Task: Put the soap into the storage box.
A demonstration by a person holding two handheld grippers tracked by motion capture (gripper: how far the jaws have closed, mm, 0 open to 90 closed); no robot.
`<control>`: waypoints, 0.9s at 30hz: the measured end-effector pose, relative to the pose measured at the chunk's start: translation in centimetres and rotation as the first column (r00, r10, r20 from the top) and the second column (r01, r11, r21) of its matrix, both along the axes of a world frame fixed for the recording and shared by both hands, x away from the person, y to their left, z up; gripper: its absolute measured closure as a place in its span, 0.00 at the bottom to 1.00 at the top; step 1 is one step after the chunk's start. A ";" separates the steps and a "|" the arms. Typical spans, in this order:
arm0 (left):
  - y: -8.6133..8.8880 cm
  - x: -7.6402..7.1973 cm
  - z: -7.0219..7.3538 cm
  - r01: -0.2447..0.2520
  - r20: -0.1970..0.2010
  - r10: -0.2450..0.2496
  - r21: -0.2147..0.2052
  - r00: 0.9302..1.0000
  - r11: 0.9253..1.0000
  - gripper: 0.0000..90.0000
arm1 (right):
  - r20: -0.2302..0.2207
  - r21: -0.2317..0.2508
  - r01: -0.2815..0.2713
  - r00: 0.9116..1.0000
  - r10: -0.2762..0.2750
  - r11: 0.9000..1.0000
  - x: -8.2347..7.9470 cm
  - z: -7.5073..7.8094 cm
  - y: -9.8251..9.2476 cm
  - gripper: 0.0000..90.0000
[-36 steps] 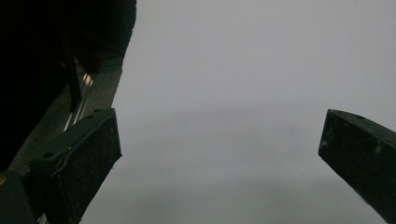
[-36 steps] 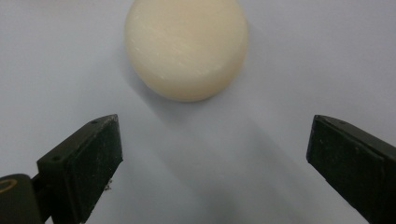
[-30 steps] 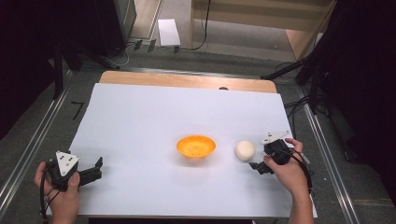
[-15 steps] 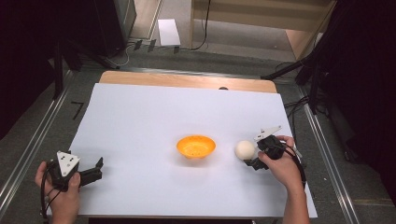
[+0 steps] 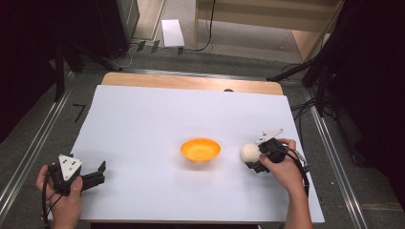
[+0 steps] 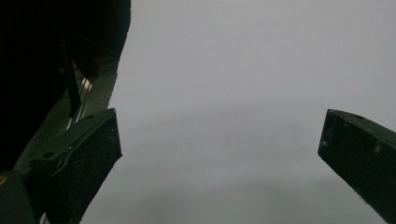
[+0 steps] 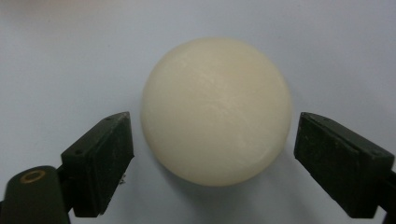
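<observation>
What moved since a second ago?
The right hand-held gripper slid left up to the ball, and its open jaws now sit on either side without touching. The ball, the orange bowl and the left hand-held gripper stayed put.

floor: grey (image 5: 229,52) | table: wood edge (image 5: 191,82) under white sheet (image 5: 157,119) | surroundings: dark | cables (image 5: 301,107) right

one orange bowl (image 5: 200,150) sits on the white sheet (image 5: 157,119). one cream ball (image 5: 249,152) lies just right of it. two grippers: a left gripper (image 5: 98,172) and a right gripper (image 5: 255,160). two hands hold them, one left hand (image 5: 64,202), one right hand (image 5: 282,167).
</observation>
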State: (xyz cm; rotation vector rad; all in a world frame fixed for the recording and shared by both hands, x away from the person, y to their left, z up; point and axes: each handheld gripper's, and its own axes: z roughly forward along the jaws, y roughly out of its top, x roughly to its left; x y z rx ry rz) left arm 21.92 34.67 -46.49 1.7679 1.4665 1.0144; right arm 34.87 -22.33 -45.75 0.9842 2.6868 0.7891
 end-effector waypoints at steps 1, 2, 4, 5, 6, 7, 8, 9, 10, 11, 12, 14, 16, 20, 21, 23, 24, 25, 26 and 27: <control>0.0 0.0 0.0 0.000 0.000 0.000 -0.001 1.000 1.000 0.00 | 0.002 0.012 0.007 1.000 -0.007 1.000 0.0 0.1 0.0 0.14; 0.0 0.0 0.0 0.000 0.000 0.000 -0.001 1.000 1.000 0.00 | 0.003 0.015 0.006 1.000 -0.006 1.000 0.0 0.1 0.0 0.14; 0.0 0.0 0.0 0.000 -0.001 0.000 0.002 1.000 1.000 0.00 | -0.003 0.019 0.008 1.000 -0.008 1.000 0.0 0.1 0.1 0.14; 0.0 0.0 0.0 0.000 -0.001 0.000 0.002 1.000 1.000 0.00 | -0.003 0.022 0.006 1.000 -0.006 1.000 0.0 0.1 0.1 0.14; 0.0 0.0 0.0 0.000 -0.001 0.000 0.002 1.000 1.000 0.00 | -0.003 0.022 0.006 1.000 -0.006 1.000 0.0 0.1 0.1 0.14; -0.1 0.0 0.0 0.000 -0.001 0.000 0.003 1.000 1.000 0.00 | -0.001 0.020 0.003 1.000 -0.003 1.000 0.1 0.2 0.3 0.14; -0.1 0.0 0.0 0.000 -0.001 0.000 0.003 1.000 1.000 0.00 | 0.000 0.020 0.003 1.000 -0.003 1.000 0.1 0.1 0.5 0.14; -0.1 0.0 0.0 0.000 -0.001 0.000 0.002 1.000 1.000 0.00 | 0.003 0.021 0.008 1.000 -0.008 1.000 0.1 0.1 0.6 0.14; -0.1 0.0 0.0 0.000 -0.001 0.000 0.002 1.000 1.000 0.00 | 0.003 0.021 0.008 1.000 -0.008 1.000 0.1 0.1 0.6 0.14; 0.0 0.0 0.0 0.000 -0.001 0.000 0.002 1.000 1.000 0.00 | 0.001 0.025 0.025 1.000 -0.025 0.999 0.3 0.1 0.8 0.15; 0.0 0.0 0.0 0.000 -0.001 0.000 0.002 1.000 1.000 0.00 | 0.004 0.024 0.022 1.000 -0.022 0.999 0.3 0.1 0.8 0.15; 0.0 0.0 0.0 0.000 -0.001 0.000 0.002 1.000 1.000 0.00 | 0.000 0.026 0.029 1.000 -0.029 0.999 0.3 0.1 0.9 0.16; 0.0 0.0 0.0 0.000 0.000 0.000 0.002 1.000 1.000 0.00 | -0.003 0.028 0.033 0.999 -0.033 0.999 0.4 0.1 0.9 0.18; 0.0 0.0 0.0 0.003 0.002 -0.003 0.000 1.000 1.000 0.00 | -0.011 0.043 0.057 0.998 -0.056 0.997 0.5 0.2 0.8 0.23; 0.0 0.0 0.0 0.003 0.004 -0.003 -0.001 1.000 1.000 0.00 | -0.013 0.047 0.060 0.998 -0.059 0.997 0.5 0.2 0.8 0.23; 0.0 0.0 0.0 0.003 0.003 -0.003 -0.002 1.000 1.000 0.00 | -0.015 0.050 0.065 0.998 -0.064 0.997 0.6 0.1 0.8 0.23; 0.0 0.0 0.0 0.003 0.004 -0.003 -0.003 1.000 1.000 0.00 | -0.025 0.054 0.069 0.997 -0.068 0.996 0.6 0.0 0.8 0.23; 0.0 0.0 0.0 0.003 0.004 -0.003 -0.002 1.000 1.000 0.00 | -0.026 0.051 0.070 0.997 -0.069 0.996 0.6 0.0 0.8 0.23; 0.0 0.0 0.0 0.003 0.004 -0.003 -0.002 1.000 1.000 0.00 | -0.036 0.049 0.079 0.996 -0.077 0.996 0.6 -0.1 0.8 0.24; 0.0 -0.1 0.0 0.005 0.004 -0.005 -0.003 1.000 1.000 0.00 | -0.043 0.053 0.084 0.996 -0.082 0.995 0.6 -0.1 0.8 0.24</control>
